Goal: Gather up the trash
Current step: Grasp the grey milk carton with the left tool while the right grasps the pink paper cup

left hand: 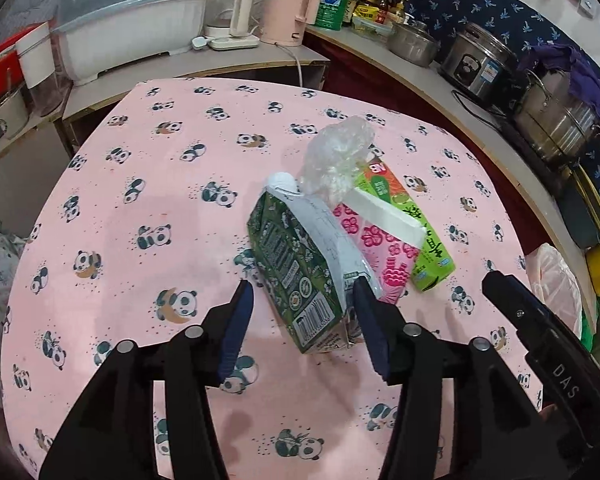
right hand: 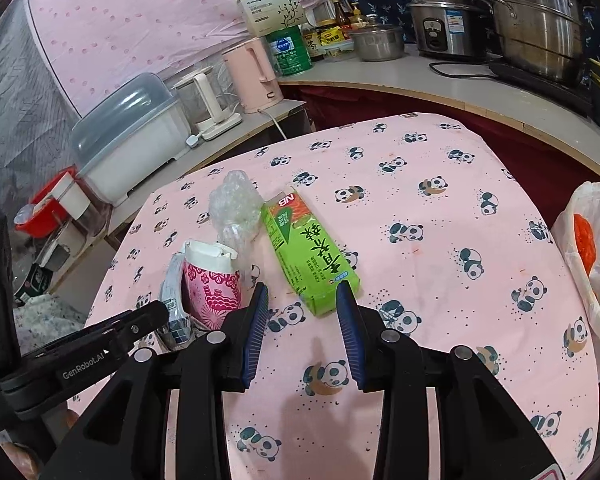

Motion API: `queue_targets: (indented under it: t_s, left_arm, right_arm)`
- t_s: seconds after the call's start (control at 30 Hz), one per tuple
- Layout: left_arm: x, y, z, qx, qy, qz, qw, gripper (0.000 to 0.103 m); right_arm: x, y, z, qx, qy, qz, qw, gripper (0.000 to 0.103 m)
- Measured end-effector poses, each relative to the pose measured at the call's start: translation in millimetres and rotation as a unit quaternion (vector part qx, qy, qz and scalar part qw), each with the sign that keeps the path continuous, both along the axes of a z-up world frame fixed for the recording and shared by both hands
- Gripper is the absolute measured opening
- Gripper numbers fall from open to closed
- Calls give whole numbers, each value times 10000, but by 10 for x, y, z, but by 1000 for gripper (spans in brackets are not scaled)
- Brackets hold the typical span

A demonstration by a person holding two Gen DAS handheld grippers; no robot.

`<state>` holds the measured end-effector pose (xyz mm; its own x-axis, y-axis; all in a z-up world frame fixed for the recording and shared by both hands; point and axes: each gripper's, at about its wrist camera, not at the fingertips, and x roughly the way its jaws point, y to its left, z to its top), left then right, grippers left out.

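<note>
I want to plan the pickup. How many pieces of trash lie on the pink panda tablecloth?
4, clustered together: dark green carton nearest the left gripper, pink packet beside it, light green carton beyond, crumpled clear plastic behind. More may be hidden underneath.

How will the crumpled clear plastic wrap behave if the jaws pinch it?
The crumpled clear plastic wrap looks thin and airy, so it probably squashes flat and weighs almost nothing. It leans against the pink carton and green tea box, so it may spring or drift when either is nudged.
</note>
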<state>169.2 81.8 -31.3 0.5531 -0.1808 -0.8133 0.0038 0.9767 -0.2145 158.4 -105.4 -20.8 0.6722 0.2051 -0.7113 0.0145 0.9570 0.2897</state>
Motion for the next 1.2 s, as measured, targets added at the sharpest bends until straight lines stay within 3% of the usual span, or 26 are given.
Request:
queue_targets:
  t_s: [0.2,0.3,0.6,0.7,0.8,0.97,1.2]
  left_arm:
    - [-94,227,-53,-179,138,255,9994,60]
    - [-155,249,4,-388,-1,264,9989,74]
    - [-125,-138,-138,-17,57,-270,9996,75]
    - [-84,-204,-279,223,140,-290,9992,75]
    - [-18,-190,-359,205,216,-222,9993,74]
    - [55,-118,-414,104,324,-199,9992,51]
    - [-12,32,-290,-46,159,-41,9999,37]
  right_arm:
    - [-4,100,5,1,-6,68,10000,35]
    - [-7,135,-13,-16,14,102,9999,35]
    - [-60,101,-25,-11,24,101,9999,35]
    - [-80,40,-87,4,98,44,9999,35]
    - [-84,-16,-145,19,164,-8,9999,35]
    - [-89,-59,-211,117,235,-36,9996,35]
    - [-66,103,-329,149,301,224,9992,49]
